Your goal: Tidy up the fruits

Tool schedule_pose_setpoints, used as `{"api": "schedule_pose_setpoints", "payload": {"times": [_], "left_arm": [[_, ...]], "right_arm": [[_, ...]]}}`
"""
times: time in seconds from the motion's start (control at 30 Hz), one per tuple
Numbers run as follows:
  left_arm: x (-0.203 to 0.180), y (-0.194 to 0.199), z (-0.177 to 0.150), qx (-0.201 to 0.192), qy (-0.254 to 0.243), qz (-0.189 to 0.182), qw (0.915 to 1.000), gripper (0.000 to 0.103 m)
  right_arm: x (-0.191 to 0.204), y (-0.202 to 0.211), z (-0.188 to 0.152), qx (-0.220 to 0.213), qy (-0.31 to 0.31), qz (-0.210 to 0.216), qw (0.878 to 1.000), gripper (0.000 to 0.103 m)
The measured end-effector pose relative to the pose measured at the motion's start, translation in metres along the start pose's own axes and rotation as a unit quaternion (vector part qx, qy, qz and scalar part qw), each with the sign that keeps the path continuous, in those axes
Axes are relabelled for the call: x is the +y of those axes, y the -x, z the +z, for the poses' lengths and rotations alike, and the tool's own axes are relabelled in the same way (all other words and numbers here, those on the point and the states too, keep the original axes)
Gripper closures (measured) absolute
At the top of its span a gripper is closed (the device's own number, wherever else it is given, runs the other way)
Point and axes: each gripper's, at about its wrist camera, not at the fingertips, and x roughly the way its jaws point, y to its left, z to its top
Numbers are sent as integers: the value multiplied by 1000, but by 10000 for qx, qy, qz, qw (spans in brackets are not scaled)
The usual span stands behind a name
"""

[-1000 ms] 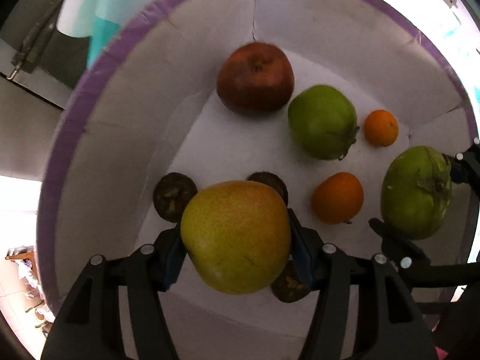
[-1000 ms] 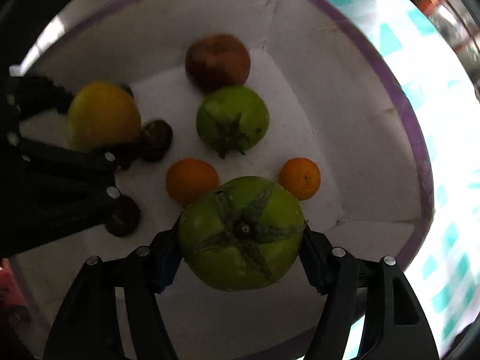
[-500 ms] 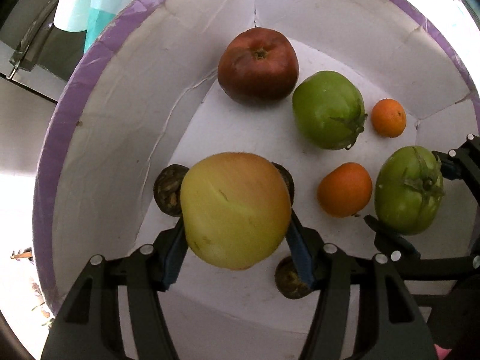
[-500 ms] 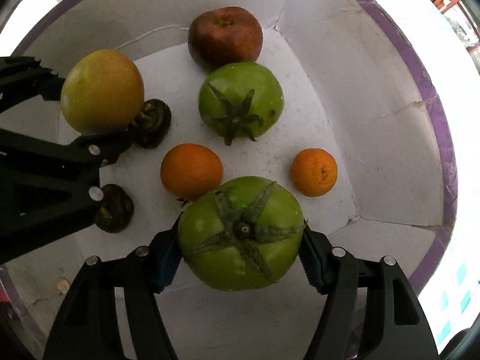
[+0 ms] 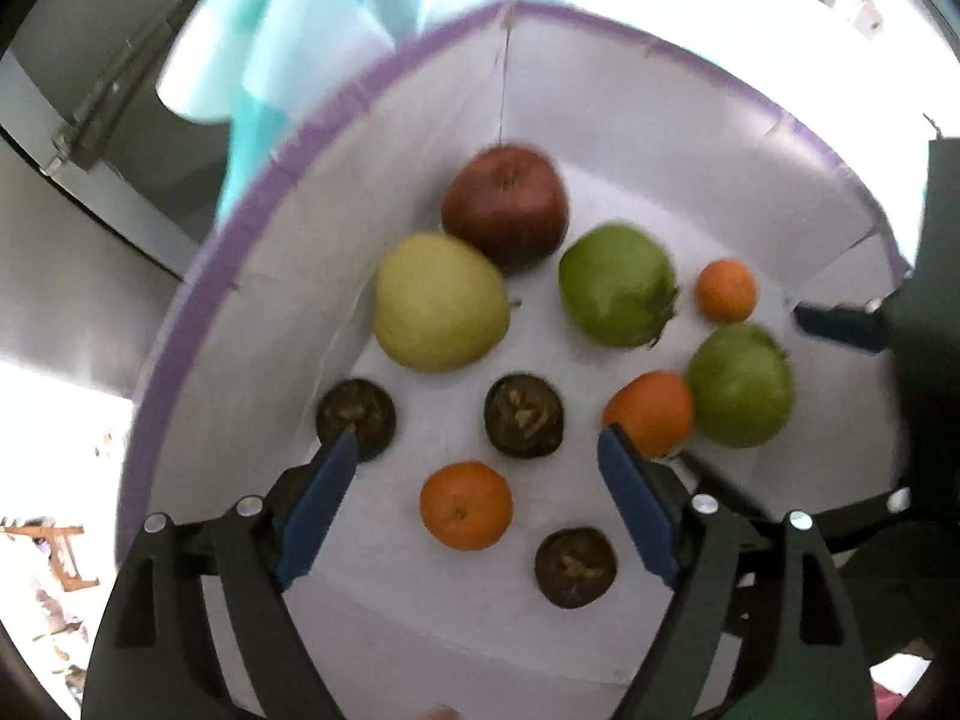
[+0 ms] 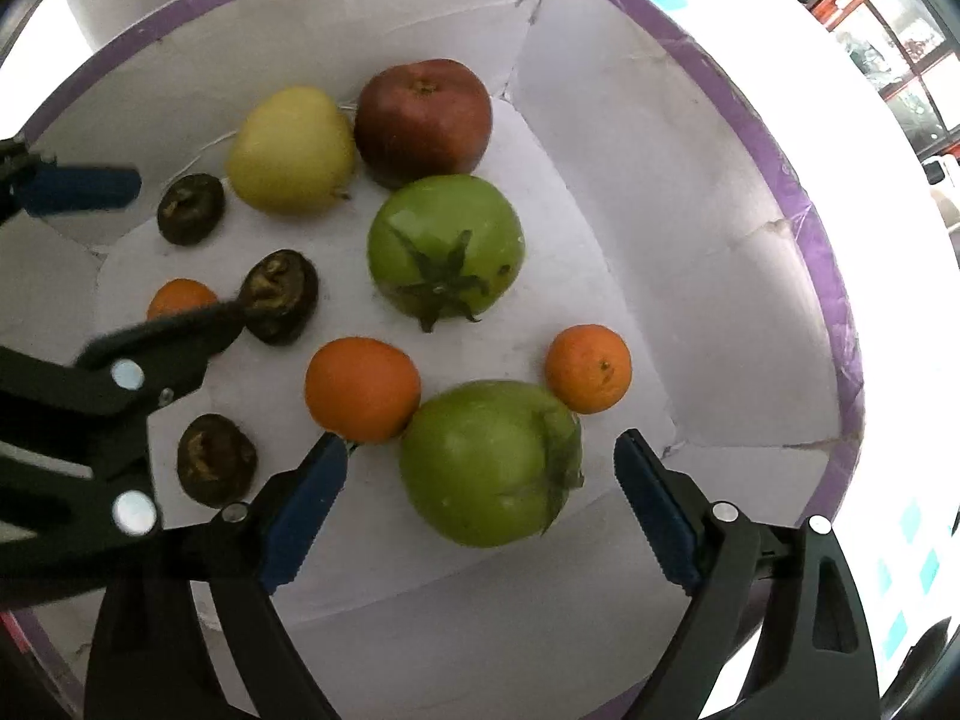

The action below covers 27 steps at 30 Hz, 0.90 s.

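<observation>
A white box with a purple rim [image 5: 252, 192] [image 6: 780, 138] holds the fruit. The yellow apple [image 5: 441, 302] [image 6: 292, 151] lies on the floor beside a dark red apple [image 5: 505, 206] [image 6: 423, 117]. A green tomato [image 5: 739, 385] [image 6: 489, 462] lies on its side, touching an orange [image 5: 650, 414] [image 6: 362, 389]. My left gripper [image 5: 478, 445] is open and empty above the box floor. My right gripper [image 6: 483, 444] is open, its jaws on either side of the green tomato without touching it.
Another green tomato [image 5: 617, 285] [image 6: 445, 251], two more oranges [image 5: 466, 505] [image 5: 726, 291] and three dark wrinkled fruits [image 5: 524, 416] [image 5: 356, 418] [image 5: 575, 567] lie in the box. A teal checked cloth [image 5: 288, 30] hangs beyond the rim.
Both grippers opened and drew back. The yellow apple dropped from the left gripper beside the red apple. The green tomato left the right gripper and lies on its side.
</observation>
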Motion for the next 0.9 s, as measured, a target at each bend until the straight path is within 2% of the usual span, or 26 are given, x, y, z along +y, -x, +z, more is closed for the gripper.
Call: {"api": "schedule_pose_setpoints", "payload": {"times": [0.07,0.13,0.23,0.27,0.33,0.4,0.43,0.53,0.7,0.9], "left_arm": [[2,13,-3,-306,58,-140,9994,12],[5,32,-10,-644,86,-100,9978,2],[5,58,-17,-1102,207,-159,9936,2],[6,66,-18,-1242,258,-109,9919,2],[13,85,-20,-1433,393,199,9887,2],[14,88,-7,-1350,461,502,9885,2],[18,89,-6,-1271,501,523,9892,2],[25,83,-6,-936,536,299,9937,2],[15,52,-17,-622,552,327,9960,2],[7,44,-22,-491,535,333,9968,2]], "right_arm": [[1,1,-2,23,-8,-26,10000,15],[-2,12,-4,-87,-212,62,9997,15],[-15,31,-7,-263,-636,485,9964,15],[-22,38,-6,-347,-864,760,9927,15],[-33,48,2,-407,-1239,967,9867,15],[-49,55,6,-391,-1692,1092,9787,15],[-55,57,8,-358,-1830,1074,9766,15],[-64,66,9,-422,-2206,1213,9669,15],[-58,69,-3,-365,-2160,963,9710,15],[-52,60,-9,-307,-1987,882,9756,15]]}}
